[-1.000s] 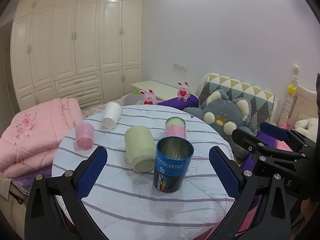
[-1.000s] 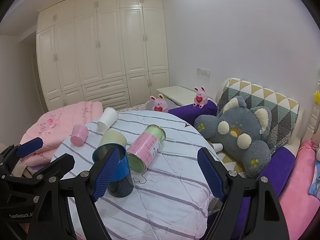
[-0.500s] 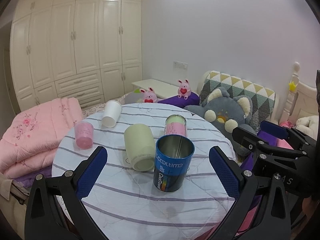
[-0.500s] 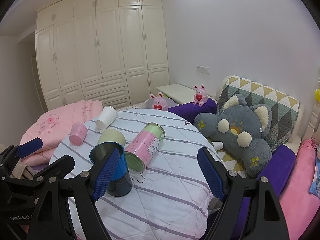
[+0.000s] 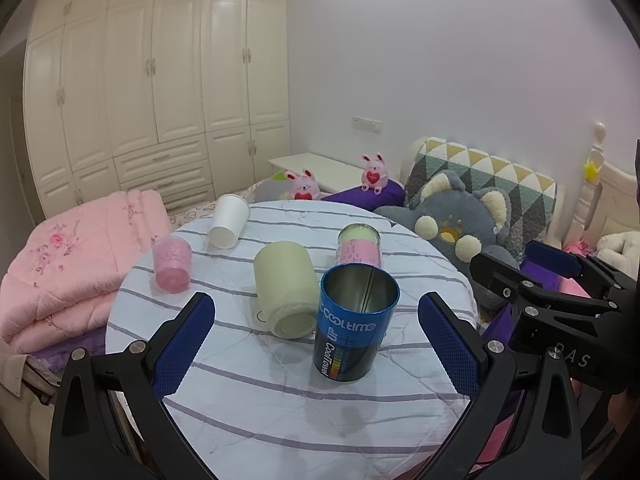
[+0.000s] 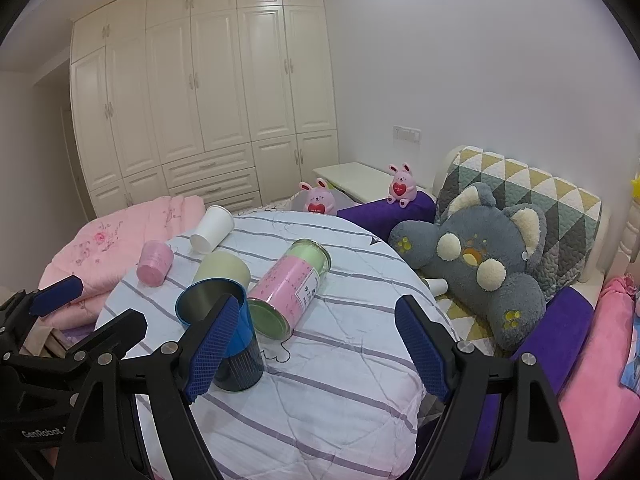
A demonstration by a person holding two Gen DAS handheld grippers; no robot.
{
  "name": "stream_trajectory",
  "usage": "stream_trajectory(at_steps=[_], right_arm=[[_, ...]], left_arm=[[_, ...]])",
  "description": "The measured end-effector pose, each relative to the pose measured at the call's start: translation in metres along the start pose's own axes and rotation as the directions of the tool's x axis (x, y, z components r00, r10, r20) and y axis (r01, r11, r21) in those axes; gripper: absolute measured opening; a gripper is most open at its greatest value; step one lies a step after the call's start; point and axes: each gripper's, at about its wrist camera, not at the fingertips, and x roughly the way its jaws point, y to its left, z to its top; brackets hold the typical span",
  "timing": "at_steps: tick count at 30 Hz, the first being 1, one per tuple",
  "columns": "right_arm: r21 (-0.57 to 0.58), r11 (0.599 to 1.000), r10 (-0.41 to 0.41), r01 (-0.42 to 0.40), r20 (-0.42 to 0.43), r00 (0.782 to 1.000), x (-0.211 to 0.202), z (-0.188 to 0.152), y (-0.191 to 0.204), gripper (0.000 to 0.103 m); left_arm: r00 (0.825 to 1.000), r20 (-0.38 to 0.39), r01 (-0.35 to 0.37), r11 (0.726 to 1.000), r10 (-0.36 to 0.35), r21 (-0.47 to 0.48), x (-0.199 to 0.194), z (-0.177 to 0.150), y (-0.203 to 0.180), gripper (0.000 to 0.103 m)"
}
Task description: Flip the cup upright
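We see a round desk (image 5: pixel 280 408) under a striped cloth. A blue tin cup (image 5: pixel 354 324) stands upright near its front; beside it a pale green cup (image 5: pixel 284 284), a pink-and-green can (image 6: pixel 290 284), a pink cup (image 5: pixel 172 264) and a white paper cup (image 5: pixel 229 221) lie on their sides. Our left hand-held gripper (image 5: pixel 316 344) and right hand-held gripper (image 6: pixel 316 344) both hover wide open, holding nothing.

Upright tin (image 5: pixel 356 326) nearest on the table (image 5: pixel 280 412), tipped mug (image 5: pixel 285 292) apparently touching its left.
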Motion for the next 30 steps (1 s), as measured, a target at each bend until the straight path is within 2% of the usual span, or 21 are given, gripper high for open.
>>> stream_trajectory(at_steps=[11,30], right_arm=[[-0.001,1.000,-0.001,0.001,-0.001,1.000,0.0003,0.0001,0.0000,0.082],[-0.007,1.000,-0.003,0.003,0.001,1.000,0.0005,0.0013,0.0003,0.082]], left_arm=[[1.000,0.006,-0.024,1.000,0.024,0.016,0.0021,0.0038,-0.0029,0.103],[1.000,0.020,-0.024,0.999,0.024,0.022,0.0024,0.0074,-0.0034,0.103]])
